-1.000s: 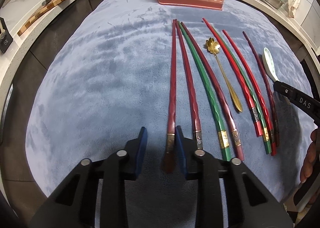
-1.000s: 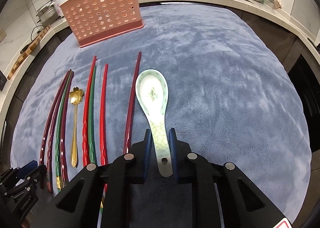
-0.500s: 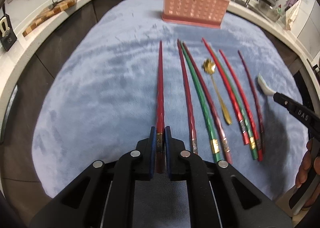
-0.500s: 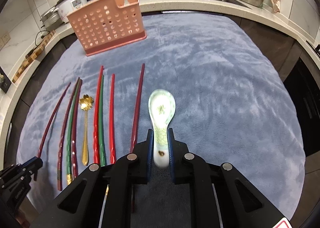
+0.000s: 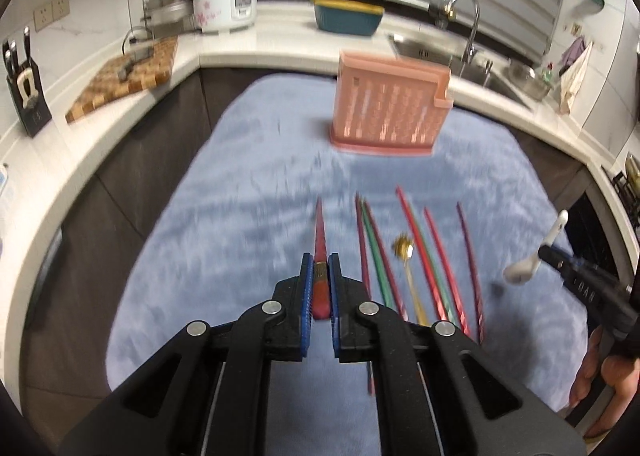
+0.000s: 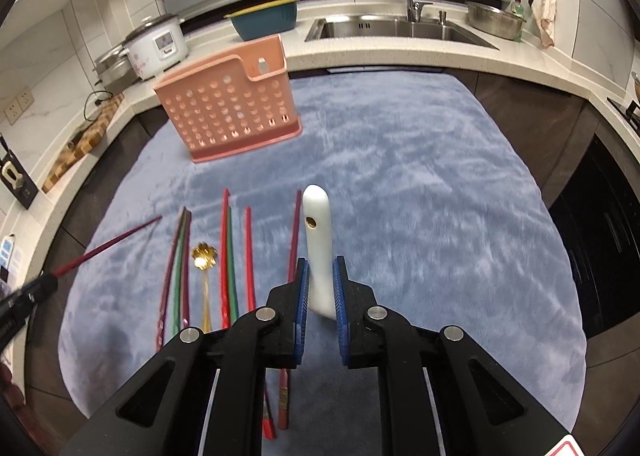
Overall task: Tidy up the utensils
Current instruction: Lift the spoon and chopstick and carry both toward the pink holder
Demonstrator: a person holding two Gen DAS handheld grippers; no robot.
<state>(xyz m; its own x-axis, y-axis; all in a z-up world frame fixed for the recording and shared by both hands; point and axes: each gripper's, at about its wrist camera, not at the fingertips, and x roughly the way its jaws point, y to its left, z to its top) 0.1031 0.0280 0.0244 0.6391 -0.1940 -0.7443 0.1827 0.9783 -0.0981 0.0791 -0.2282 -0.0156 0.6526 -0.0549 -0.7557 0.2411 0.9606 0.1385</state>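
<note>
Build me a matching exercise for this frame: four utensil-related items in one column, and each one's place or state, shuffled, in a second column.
Items:
1. white ceramic spoon
2. dark red chopstick
3. gold spoon
4. pink holder

States:
A. lying on the cloth among chopsticks
B. clamped in the left gripper
C. standing upright at the cloth's far side
D. clamped in the right gripper

Pairs: 1-D, 2-B, 3-A, 4-C

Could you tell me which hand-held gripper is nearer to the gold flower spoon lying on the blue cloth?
Probably left. The left hand-held gripper, clamping a red chopstick, is lifted beside the gold spoon; the right hand-held gripper, clamping the white spoon, is farther across.
</note>
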